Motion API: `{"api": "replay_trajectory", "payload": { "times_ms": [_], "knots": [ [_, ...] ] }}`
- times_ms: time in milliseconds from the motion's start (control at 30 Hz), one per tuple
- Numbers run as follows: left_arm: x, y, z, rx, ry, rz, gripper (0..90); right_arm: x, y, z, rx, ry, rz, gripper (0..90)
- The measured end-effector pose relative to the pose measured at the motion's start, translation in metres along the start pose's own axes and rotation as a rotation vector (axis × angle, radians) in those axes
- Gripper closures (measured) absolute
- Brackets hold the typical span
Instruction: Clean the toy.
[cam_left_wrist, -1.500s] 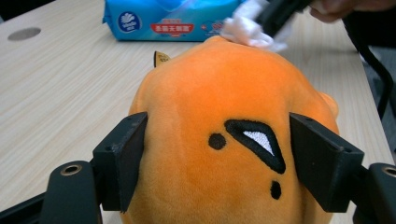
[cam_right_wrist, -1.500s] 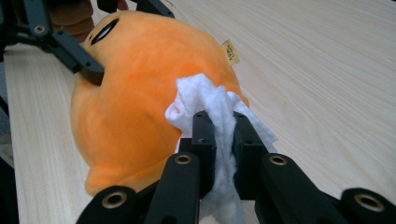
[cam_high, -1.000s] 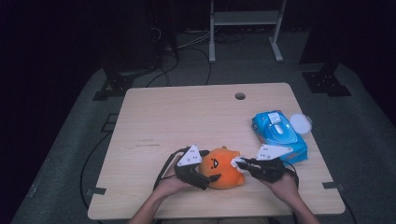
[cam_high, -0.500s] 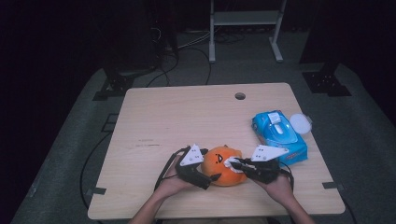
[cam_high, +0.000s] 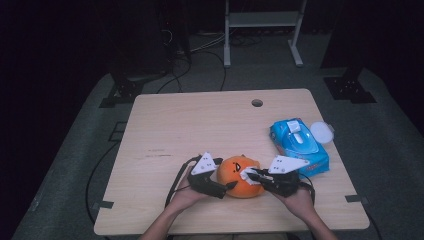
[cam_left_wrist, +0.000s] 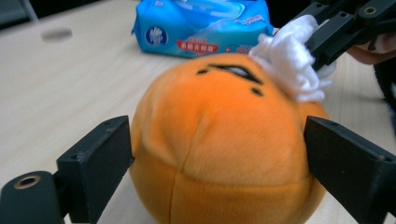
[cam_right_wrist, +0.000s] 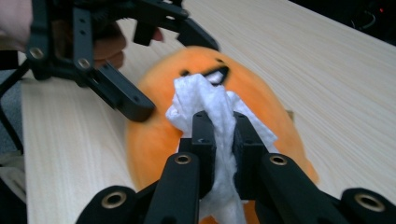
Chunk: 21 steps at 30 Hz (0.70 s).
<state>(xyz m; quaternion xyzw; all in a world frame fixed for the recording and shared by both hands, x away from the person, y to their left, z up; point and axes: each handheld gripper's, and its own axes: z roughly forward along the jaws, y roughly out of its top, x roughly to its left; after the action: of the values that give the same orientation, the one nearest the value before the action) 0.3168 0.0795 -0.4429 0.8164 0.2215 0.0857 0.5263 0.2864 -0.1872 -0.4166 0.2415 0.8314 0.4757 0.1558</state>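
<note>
Near the table's (cam_high: 165, 130) front edge, the left gripper (cam_high: 227, 187) grips the orange plush toy (cam_high: 239, 176), one jaw pressed on each flank; its jaws have just been closing slightly on it. The right gripper (cam_high: 251, 173) is clamped on a crumpled white wipe (cam_high: 248, 176) pressed against the toy's face. The right gripper view shows the wipe (cam_right_wrist: 212, 109) pinched between narrow jaws, beside the embroidered mouth. The left gripper view shows the toy's (cam_left_wrist: 219, 144) seams. Farther back, right of the toy, lies the blue wet-wipe pack (cam_high: 299, 144), with a white lid (cam_high: 322, 132) just beyond it. The right hand (cam_high: 300, 200) has shifted slightly since a second ago; the toy stays put.
</note>
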Motion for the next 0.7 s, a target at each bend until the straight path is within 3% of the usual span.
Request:
{"api": "replay_trajectory", "payload": {
  "times_ms": [33,133,233,267,300,400,433,467,500,567,600,700],
  "knots": [
    [-0.002,0.001,0.001,-0.005,0.002,0.011,14.4,-0.001,0.000,0.000,0.005,-0.012,0.000,81.3],
    [-0.013,0.008,0.005,-0.013,0.013,0.107,23.2,0.004,0.005,-0.001,-0.008,-0.020,-0.002,81.3],
    [-0.033,0.011,0.010,0.001,0.027,0.282,24.8,0.015,0.017,-0.002,-0.048,0.021,-0.042,81.3],
    [-0.038,0.011,0.010,0.010,0.038,0.325,24.8,0.018,0.020,-0.002,-0.042,0.011,-0.065,81.3],
    [-0.040,0.010,0.010,0.007,0.041,0.336,24.7,0.018,0.022,-0.002,-0.034,0.000,-0.083,81.3],
    [-0.035,0.008,0.008,-0.005,0.027,0.334,22.5,0.012,0.018,-0.005,-0.027,-0.014,-0.076,81.3],
    [-0.033,0.007,0.008,-0.011,0.035,0.312,19.0,0.010,0.015,-0.006,-0.020,-0.027,-0.071,81.3],
    [-0.029,0.008,0.007,-0.015,0.037,0.257,13.4,0.008,0.013,-0.007,-0.003,-0.041,-0.072,81.3],
    [-0.024,0.008,0.007,-0.019,0.023,0.178,9.1,0.006,0.010,-0.008,0.007,-0.037,-0.068,81.3],
    [-0.016,0.008,0.009,-0.037,-0.008,0.033,8.9,0.002,0.005,-0.008,0.003,-0.023,-0.028,81.3],
    [-0.016,0.008,0.009,-0.030,-0.011,0.026,10.7,0.001,0.004,-0.007,0.000,-0.021,-0.018,81.3],
    [-0.026,0.008,0.012,-0.041,0.009,0.132,21.5,0.006,0.010,-0.006,-0.007,-0.020,-0.028,81.2]
  ]
}}
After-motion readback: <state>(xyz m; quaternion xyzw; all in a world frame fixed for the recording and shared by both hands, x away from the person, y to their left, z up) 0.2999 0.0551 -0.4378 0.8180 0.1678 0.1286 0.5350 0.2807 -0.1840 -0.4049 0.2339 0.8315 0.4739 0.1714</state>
